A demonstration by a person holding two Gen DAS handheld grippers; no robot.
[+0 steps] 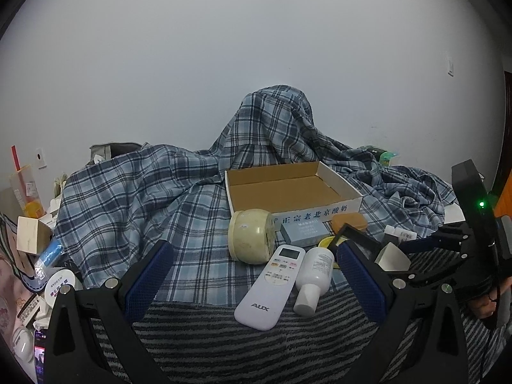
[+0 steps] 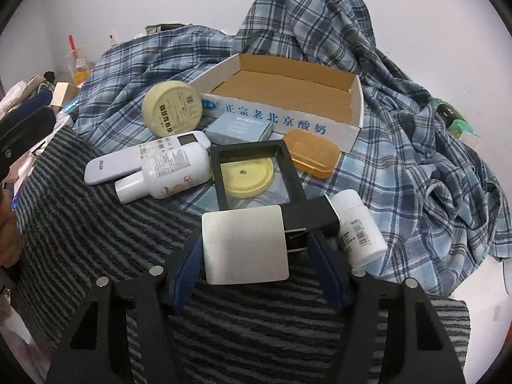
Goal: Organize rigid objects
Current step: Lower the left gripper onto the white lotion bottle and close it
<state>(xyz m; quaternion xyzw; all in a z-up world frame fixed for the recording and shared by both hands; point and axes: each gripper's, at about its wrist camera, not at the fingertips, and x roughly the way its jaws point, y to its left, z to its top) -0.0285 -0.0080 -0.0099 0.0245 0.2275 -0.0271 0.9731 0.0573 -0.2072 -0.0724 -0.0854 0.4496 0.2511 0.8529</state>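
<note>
An open cardboard tray [image 1: 288,188] [image 2: 358,108] lies on a plaid cloth. In front of it are a cream round jar [image 1: 251,235] [image 2: 172,108], a white remote [image 1: 272,288] [image 2: 144,156], a white bottle [image 1: 315,272] [image 2: 172,172], a grey-blue box [image 2: 240,128], an orange case [image 2: 315,153] and a black frame [image 2: 256,172] over a yellow lid. My right gripper [image 2: 256,240] [image 1: 412,249] is shut on a white plug adapter [image 2: 244,244], with one pad on its side and the other on its prongs. My left gripper [image 1: 256,248] is open around the remote and bottle without touching them.
A white pill bottle [image 2: 355,230] lies just right of the right gripper. The plaid cloth [image 1: 128,198] bunches up behind the tray and at the right. A striped towel [image 2: 96,224] covers the near surface. Cluttered boxes and a drink cup [image 1: 25,192] crowd the left edge.
</note>
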